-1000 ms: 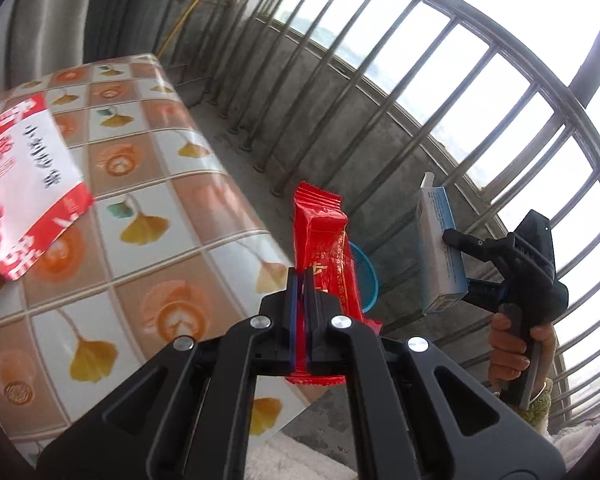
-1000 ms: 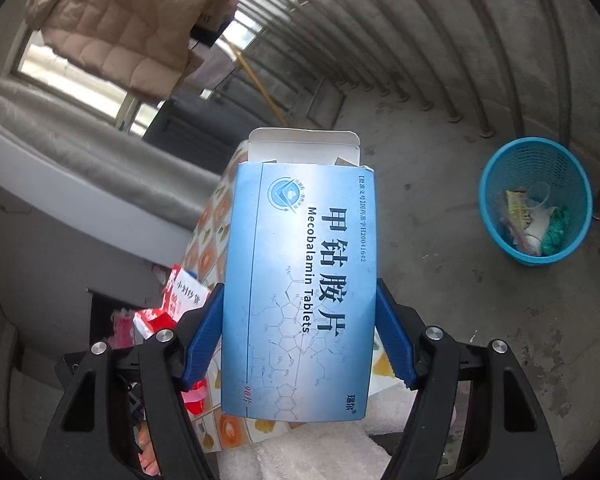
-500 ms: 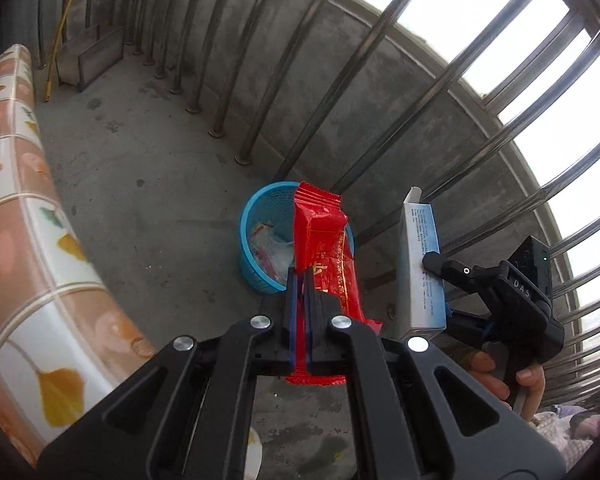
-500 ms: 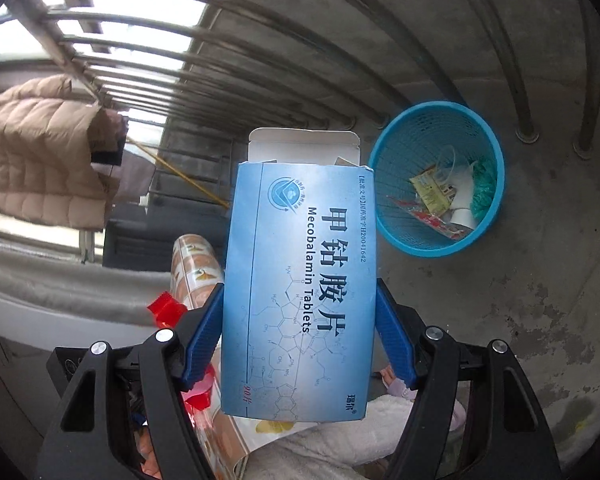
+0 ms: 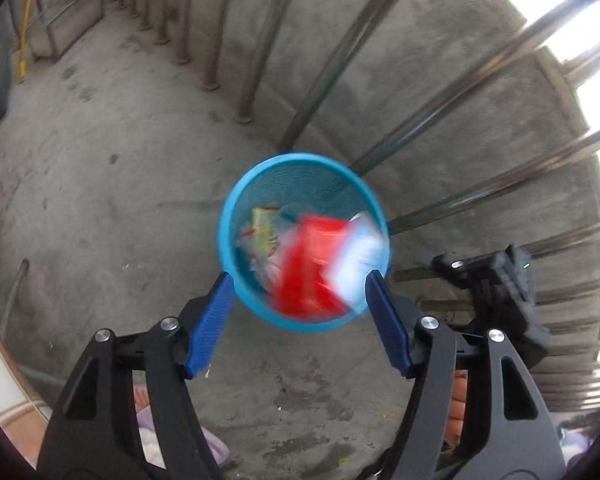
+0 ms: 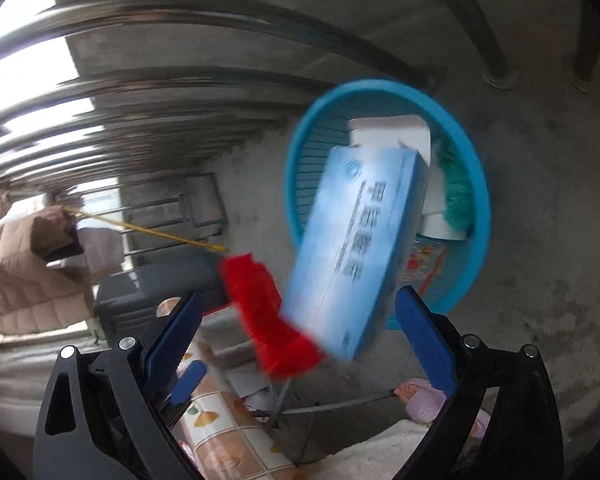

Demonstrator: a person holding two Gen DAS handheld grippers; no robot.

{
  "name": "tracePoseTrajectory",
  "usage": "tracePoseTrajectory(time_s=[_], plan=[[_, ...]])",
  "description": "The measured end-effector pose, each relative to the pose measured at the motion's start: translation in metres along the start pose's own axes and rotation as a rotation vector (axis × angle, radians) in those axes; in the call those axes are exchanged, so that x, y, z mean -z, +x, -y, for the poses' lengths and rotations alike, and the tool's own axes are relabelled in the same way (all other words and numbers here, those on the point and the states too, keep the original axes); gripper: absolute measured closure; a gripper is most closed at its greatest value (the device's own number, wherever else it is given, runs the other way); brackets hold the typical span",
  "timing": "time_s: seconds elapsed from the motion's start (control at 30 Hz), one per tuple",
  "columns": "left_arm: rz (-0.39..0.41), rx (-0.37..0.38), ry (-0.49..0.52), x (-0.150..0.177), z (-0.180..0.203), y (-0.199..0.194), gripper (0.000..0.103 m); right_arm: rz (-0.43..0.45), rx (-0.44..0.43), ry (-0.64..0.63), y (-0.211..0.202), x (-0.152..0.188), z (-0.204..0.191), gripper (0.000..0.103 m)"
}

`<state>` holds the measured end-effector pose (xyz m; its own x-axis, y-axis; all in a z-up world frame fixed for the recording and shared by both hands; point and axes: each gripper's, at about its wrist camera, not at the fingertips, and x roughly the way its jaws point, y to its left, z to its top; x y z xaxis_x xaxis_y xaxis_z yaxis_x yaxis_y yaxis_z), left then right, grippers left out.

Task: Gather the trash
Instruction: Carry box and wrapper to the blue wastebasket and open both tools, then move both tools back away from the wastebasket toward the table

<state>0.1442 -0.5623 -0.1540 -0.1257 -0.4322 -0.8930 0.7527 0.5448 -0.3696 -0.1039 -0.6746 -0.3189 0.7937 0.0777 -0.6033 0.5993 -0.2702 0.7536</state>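
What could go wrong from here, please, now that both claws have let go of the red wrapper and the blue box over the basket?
1. The blue box is tumbling, tilted, its lower end over the blue basket's near rim; it could clip the rim and land on the concrete floor.
2. The red wrapper looks left of the basket in the right wrist view, so it may miss.
3. The opening left claw and right claw are close together and could bump.

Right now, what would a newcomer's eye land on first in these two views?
The blurred red wrapper and pale blue medicine box, both loose in the air over the blue basket on the concrete floor. Each claw, left claw and right claw, is opening, with nothing pressed between its pads.
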Motion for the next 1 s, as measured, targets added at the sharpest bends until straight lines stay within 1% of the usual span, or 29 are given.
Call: tracePoseTrajectory(time_s=[0.07, 0.17, 0.27, 0.37, 0.47, 0.53, 0.57, 0.63, 0.67, 0.7, 0.77, 0.83, 0.9, 0.97, 1.0], plan=[[0.012, 0.029, 0.005, 0.001, 0.002, -0.008, 0.038, 0.025, -0.028, -0.009, -0.005, 0.006, 0.008, 0.009], [0.060, 0.010, 0.054, 0.008, 0.006, -0.033, 0.038, 0.061, -0.021, -0.030, -0.016, 0.017, 0.011, 0.009], [0.121, 0.013, 0.069, 0.017, 0.007, -0.066, 0.036, 0.092, -0.021, -0.061, -0.026, 0.023, 0.003, 0.009], [0.204, 0.020, 0.084, 0.032, 0.005, -0.104, 0.033, 0.139, -0.014, -0.144, -0.044, 0.039, -0.022, 0.009], [0.291, 0.015, 0.112, 0.046, 0.007, -0.142, 0.027, 0.196, -0.001, -0.263, -0.067, 0.063, -0.054, 0.009], [0.346, 0.009, 0.135, 0.062, 0.009, -0.171, 0.022, 0.232, 0.017, -0.350, -0.080, 0.083, -0.080, 0.009], [0.364, 0.004, 0.145, 0.069, 0.008, -0.183, 0.021, 0.255, 0.036, -0.421, -0.087, 0.099, -0.099, 0.009], [0.402, -0.018, 0.162, 0.090, 0.006, -0.212, 0.020, 0.290, 0.074, -0.513, -0.096, 0.121, -0.124, 0.009], [0.418, -0.029, 0.172, 0.102, 0.004, -0.227, 0.020, 0.317, 0.108, -0.588, -0.101, 0.141, -0.142, 0.009], [0.431, -0.041, 0.179, 0.112, 0.001, -0.238, 0.020, 0.331, 0.133, -0.633, -0.103, 0.153, -0.153, 0.008], [0.462, -0.064, 0.183, 0.137, -0.007, -0.261, 0.018, 0.373, 0.219, -0.762, -0.105, 0.190, -0.181, 0.006], [0.500, -0.084, 0.162, 0.159, -0.020, -0.284, 0.012, 0.414, 0.289, -0.870, -0.104, 0.219, -0.201, 0.006], [0.538, -0.099, 0.119, 0.190, -0.040, -0.308, 0.011, 0.461, 0.369, -1.014, -0.098, 0.259, -0.223, 0.006], [0.554, -0.116, 0.083, 0.213, -0.057, -0.327, 0.010, 0.501, 0.452, -1.146, -0.087, 0.295, -0.240, 0.006], [0.563, -0.135, 0.055, 0.229, -0.071, -0.339, 0.009, 0.514, 0.474, -1.213, -0.081, 0.313, -0.248, 0.006]])
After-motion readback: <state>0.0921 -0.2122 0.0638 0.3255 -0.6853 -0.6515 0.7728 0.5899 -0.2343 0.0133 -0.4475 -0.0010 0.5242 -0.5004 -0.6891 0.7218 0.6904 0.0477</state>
